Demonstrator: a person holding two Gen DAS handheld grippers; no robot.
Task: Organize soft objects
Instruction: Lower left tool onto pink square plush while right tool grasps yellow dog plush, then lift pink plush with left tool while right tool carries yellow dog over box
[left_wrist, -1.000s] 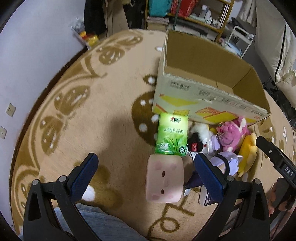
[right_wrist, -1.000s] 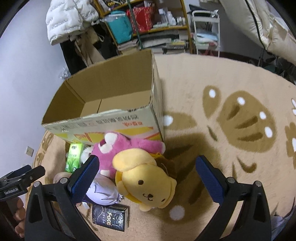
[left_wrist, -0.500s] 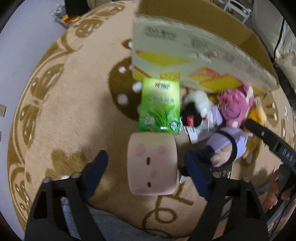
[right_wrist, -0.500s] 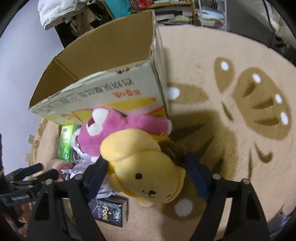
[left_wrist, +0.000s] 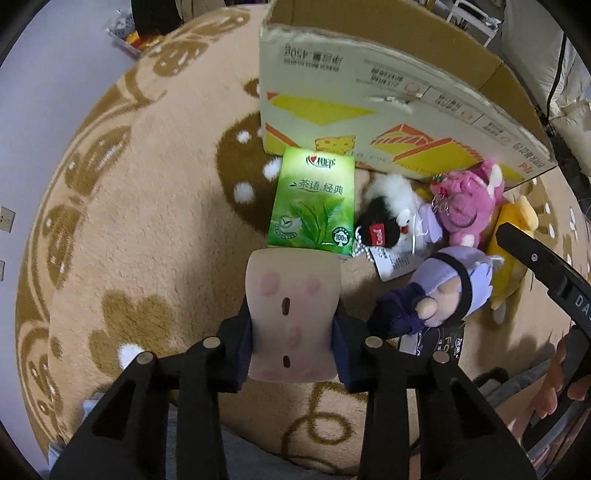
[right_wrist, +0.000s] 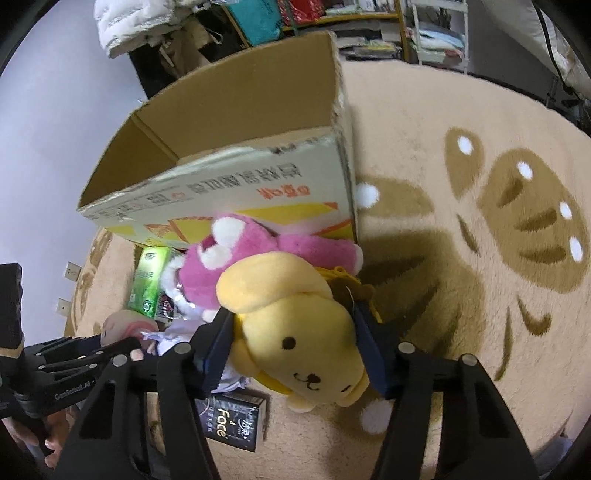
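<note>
My left gripper (left_wrist: 291, 328) is shut on a pale pink cube plush (left_wrist: 291, 295) with a small face, squeezing its sides. My right gripper (right_wrist: 291, 343) is shut on a yellow dog plush (right_wrist: 295, 332). Between them on the rug lie a pink bear plush (left_wrist: 467, 206), a black-and-white plush (left_wrist: 388, 221) with a tag, and a purple-haired doll (left_wrist: 439, 291). The pink bear (right_wrist: 236, 262) also shows in the right wrist view, behind the yellow dog. An open, empty cardboard box (left_wrist: 388, 99) stands just behind the toys; its open top shows in the right wrist view (right_wrist: 236, 122).
A green tissue pack (left_wrist: 314, 206) lies in front of the box. A black "Face" pack (right_wrist: 236, 424) lies under the toys. All sit on a beige rug (left_wrist: 129, 221) with brown prints. Shelves and clothes (right_wrist: 258, 22) stand behind the box.
Both grippers moved forward and down and closed: the left on the pink cube plush, the right on the yellow dog plush. Both were open a second ago.
</note>
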